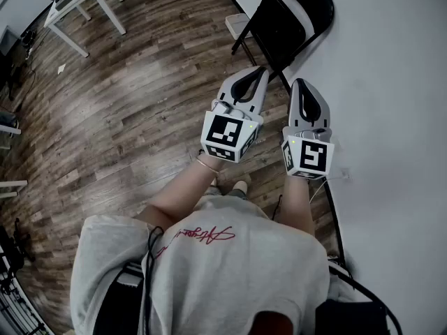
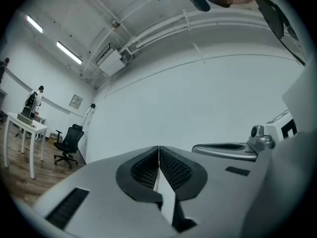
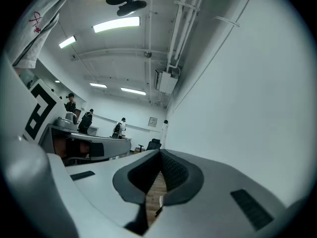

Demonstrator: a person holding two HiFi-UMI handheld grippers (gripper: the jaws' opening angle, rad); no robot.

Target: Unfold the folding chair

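Observation:
The black folding chair (image 1: 283,23) leans folded against the white wall at the top of the head view. My left gripper (image 1: 259,72) is held level in front of me, its tips near the chair's lower legs, jaws shut with nothing between them. Beside it, my right gripper (image 1: 305,84) is also shut and empty, close to the wall. In the left gripper view the left gripper (image 2: 158,148) faces the bare wall, with the right one alongside. The right gripper (image 3: 160,153) looks along the wall in its own view; the chair is not seen there.
A white table (image 1: 80,2) stands at the far left on the wood floor (image 1: 119,110). The white wall (image 1: 391,103) runs along the right. A black office chair (image 2: 67,144) and several people (image 3: 86,120) at desks are far off across the room.

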